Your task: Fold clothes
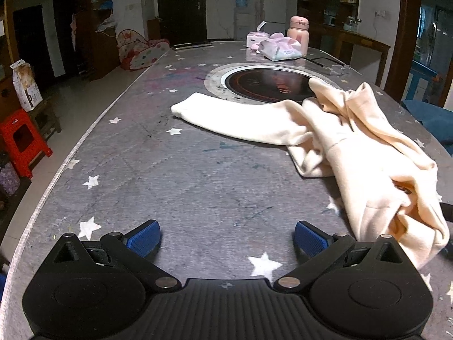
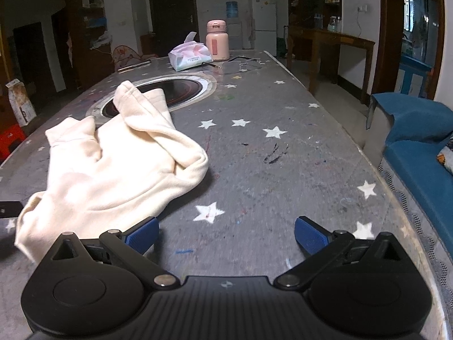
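A cream long-sleeved garment lies crumpled on the grey star-patterned table, one sleeve stretched left toward the round cooktop. My left gripper is open over bare table, left of the garment's near hem, its blue pads holding nothing. From the right wrist view the same garment sits ahead and to the left. My right gripper is open too, with its left pad just at the cloth's near edge and nothing between the pads.
A round black cooktop is set into the table middle. At the far end stand a pink bottle, a tissue pack and a cable. A blue sofa lies right of the table; a red stool stands at the left.
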### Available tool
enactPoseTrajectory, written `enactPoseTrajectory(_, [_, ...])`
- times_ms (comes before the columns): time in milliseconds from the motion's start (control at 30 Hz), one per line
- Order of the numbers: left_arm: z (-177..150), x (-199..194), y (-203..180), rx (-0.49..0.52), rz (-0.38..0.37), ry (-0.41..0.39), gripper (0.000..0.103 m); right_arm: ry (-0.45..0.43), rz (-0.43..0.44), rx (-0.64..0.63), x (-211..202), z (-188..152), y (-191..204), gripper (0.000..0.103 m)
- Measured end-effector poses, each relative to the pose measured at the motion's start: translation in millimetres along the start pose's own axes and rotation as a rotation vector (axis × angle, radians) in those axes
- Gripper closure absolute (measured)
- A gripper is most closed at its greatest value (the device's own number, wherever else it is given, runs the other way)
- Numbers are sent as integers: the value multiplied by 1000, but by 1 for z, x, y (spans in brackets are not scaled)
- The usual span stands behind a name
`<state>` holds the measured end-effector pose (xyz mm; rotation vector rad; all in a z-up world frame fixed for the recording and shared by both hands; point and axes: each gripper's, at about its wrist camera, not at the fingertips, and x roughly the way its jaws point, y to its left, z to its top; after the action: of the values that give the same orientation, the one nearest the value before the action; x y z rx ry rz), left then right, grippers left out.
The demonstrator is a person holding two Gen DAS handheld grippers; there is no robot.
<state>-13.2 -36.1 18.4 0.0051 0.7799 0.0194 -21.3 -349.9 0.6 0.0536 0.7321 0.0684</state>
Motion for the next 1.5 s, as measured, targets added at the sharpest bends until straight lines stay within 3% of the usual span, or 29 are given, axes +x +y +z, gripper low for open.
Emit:
enactPoseTrajectory(200, [3, -10, -3, -2, -18, -19, 0, 23, 35, 36, -11, -1, -4, 0])
enactPoseTrajectory(800, [21, -41, -11, 24, -96, -88, 0, -90, 34, 5, -63, -1, 7, 0])
enactPoseTrajectory(900, [30, -40, -15, 34, -108, -96, 1, -93, 40, -3, -61, 5, 7, 0])
enactPoseTrajectory(1133, [57, -24, -29, 39, -156, -76, 12, -88, 64, -54, -47, 24, 11, 0])
enactPoseTrajectory(1500, [95, 16, -47, 29, -176, -13, 13, -68, 110, -103, -13, 53, 19, 2])
